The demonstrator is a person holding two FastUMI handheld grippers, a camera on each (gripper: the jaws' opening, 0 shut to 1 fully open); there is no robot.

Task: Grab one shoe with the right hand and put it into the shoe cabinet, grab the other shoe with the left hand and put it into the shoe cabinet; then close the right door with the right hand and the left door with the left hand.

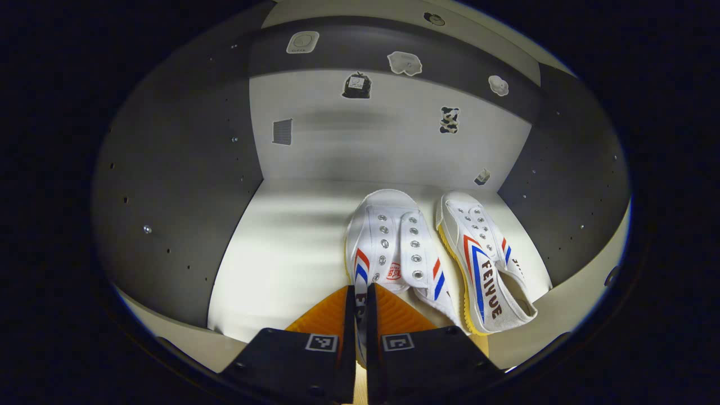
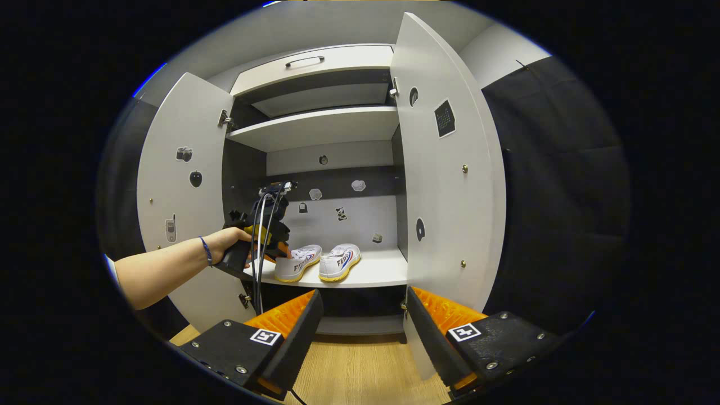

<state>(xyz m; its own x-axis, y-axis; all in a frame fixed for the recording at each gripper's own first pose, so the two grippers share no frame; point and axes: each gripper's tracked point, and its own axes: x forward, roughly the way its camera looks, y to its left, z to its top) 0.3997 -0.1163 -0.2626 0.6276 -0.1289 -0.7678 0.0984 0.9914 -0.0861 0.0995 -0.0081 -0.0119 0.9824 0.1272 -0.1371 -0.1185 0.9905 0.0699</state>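
Two white canvas shoes with red and blue stripes stand side by side on the cabinet's middle shelf (image 1: 281,253). My left gripper (image 1: 364,289) is shut on the heel-side wall of the left shoe (image 1: 394,236), which rests on the shelf. The right shoe (image 1: 484,270) lies free beside it. From the right gripper view, both the left shoe (image 2: 298,261) and the right shoe (image 2: 340,260) sit in the cabinet, and a hand (image 2: 225,242) holds the left gripper (image 2: 264,236) at the left shoe. My right gripper (image 2: 364,293) is open and holds nothing, in front of the cabinet.
Both doors stand open: the left door (image 2: 180,197) and the right door (image 2: 444,214), whose lower edge sits close beside my right finger. An upper shelf (image 2: 315,126) and a drawer (image 2: 309,62) are above. Wooden floor (image 2: 360,365) lies below.
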